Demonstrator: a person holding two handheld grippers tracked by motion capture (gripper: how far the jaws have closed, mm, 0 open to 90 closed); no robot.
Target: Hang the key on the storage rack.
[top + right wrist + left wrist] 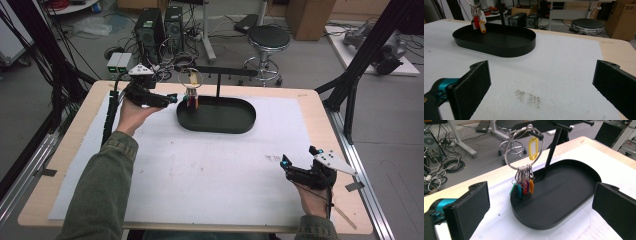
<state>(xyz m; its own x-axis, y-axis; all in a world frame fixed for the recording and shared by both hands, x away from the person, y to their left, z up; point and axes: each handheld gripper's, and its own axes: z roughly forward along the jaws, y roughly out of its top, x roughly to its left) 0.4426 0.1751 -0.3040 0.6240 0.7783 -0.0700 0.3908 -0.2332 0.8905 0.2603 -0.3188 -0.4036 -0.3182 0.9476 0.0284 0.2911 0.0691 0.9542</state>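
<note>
A black oval tray [216,131] lies on the white mat at the table's far middle. From it a thin black stand [218,86] rises to a crossbar with pegs. A large metal key ring [506,152] hangs on the left peg, carrying a yellow tag [533,147] and a bunch of coloured key tags [525,186] that hangs down to the tray [564,192]. My left gripper [172,98] is open just left of the tray, aimed at the tags [192,101], holding nothing. My right gripper [298,156] rests open and empty near the table's front right, aimed at the tray [499,50].
The white mat [210,170] covers most of the wooden table [325,107]. Beyond the far edge stand a round stool [268,37], two computer towers [160,25] and loose cables. Black frame struts [357,65] flank the table's right side.
</note>
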